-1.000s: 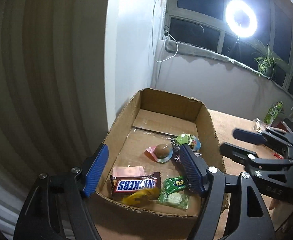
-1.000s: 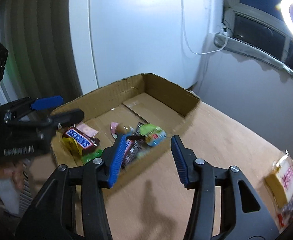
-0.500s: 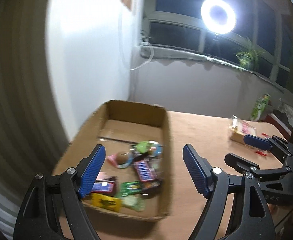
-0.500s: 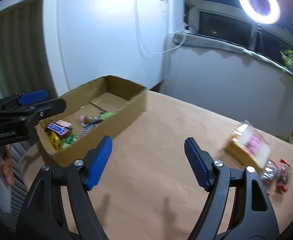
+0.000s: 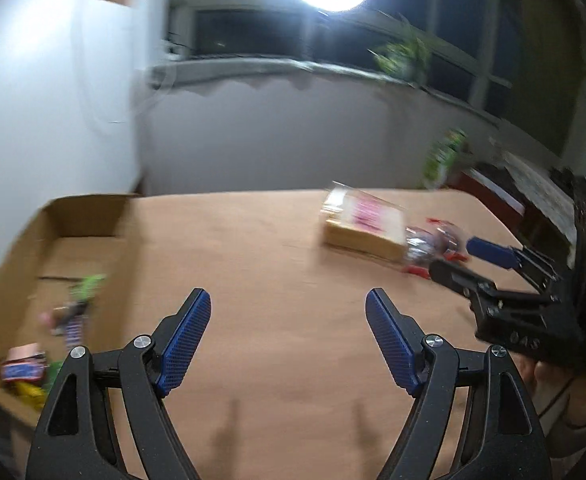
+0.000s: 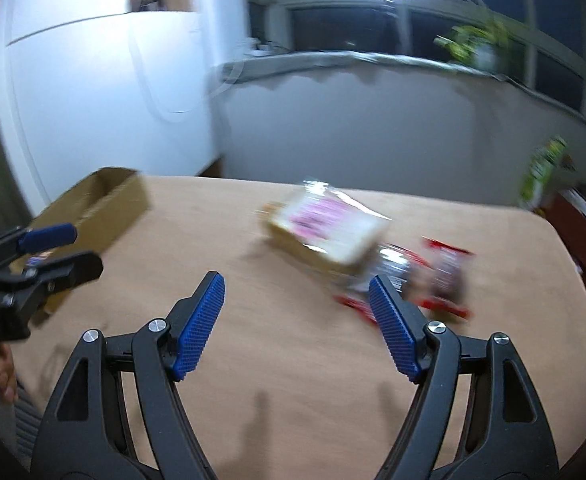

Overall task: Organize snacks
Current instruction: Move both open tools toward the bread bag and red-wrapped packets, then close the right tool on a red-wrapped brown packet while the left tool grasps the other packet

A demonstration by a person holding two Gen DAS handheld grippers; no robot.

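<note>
On tan tabletop [image 6: 293, 360]: crinkly clear-wrapped rectangular bread pack [image 6: 325, 232]; left tool [image 5: 289, 324], right tool [image 6: 297, 300] released, empty.

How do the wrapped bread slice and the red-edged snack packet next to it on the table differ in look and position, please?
The wrapped bread slice is larger, a tan block under a pink-and-white label; the red-edged snack packet is smaller, clear with red trim. The bread slice lies nearer the cardboard box; the packet lies on the bread's far side from it. Both rest on the brown table, outside the box, ungripped.
</note>
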